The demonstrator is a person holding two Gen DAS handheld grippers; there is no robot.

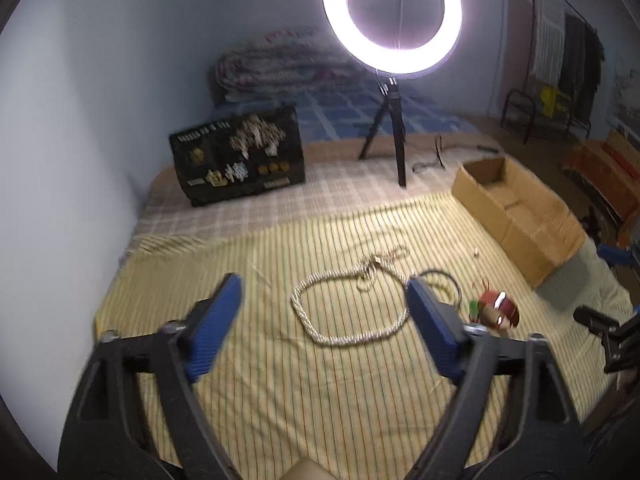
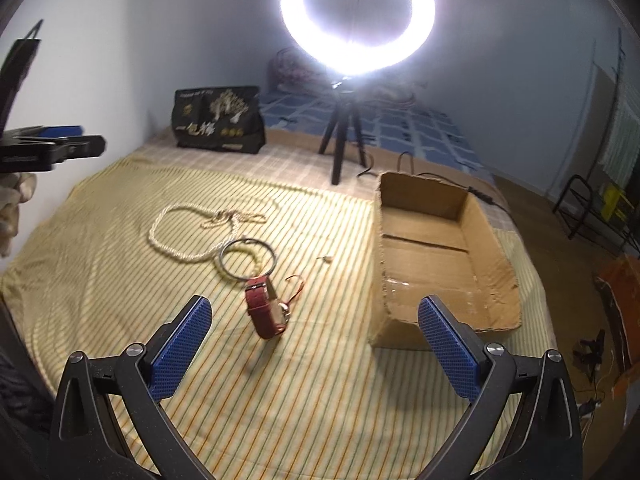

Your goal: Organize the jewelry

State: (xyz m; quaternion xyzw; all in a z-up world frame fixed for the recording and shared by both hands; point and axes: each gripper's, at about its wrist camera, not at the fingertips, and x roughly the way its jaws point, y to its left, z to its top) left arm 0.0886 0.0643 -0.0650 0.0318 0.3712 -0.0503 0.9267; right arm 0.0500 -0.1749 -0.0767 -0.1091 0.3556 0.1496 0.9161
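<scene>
A pale beaded necklace (image 1: 340,336) lies in a loop on the striped bedsheet, between and beyond my left gripper's (image 1: 324,292) open, empty fingers. It also shows in the right wrist view (image 2: 180,254). A dark metal bangle (image 2: 248,258) lies beside it, and a brown leather watch (image 2: 266,310) stands on its strap just ahead of my right gripper (image 2: 314,314), which is open and empty. The watch (image 1: 498,308) and bangle (image 1: 450,280) also show right of the left gripper. An open cardboard box (image 2: 436,248) sits to the right.
A ring light on a black tripod (image 2: 344,148) stands at the back of the bed. A black printed bag (image 1: 240,156) leans near the wall. A small pale item (image 2: 326,259) lies between bangle and box (image 1: 520,216). The bed edge drops off right of the box.
</scene>
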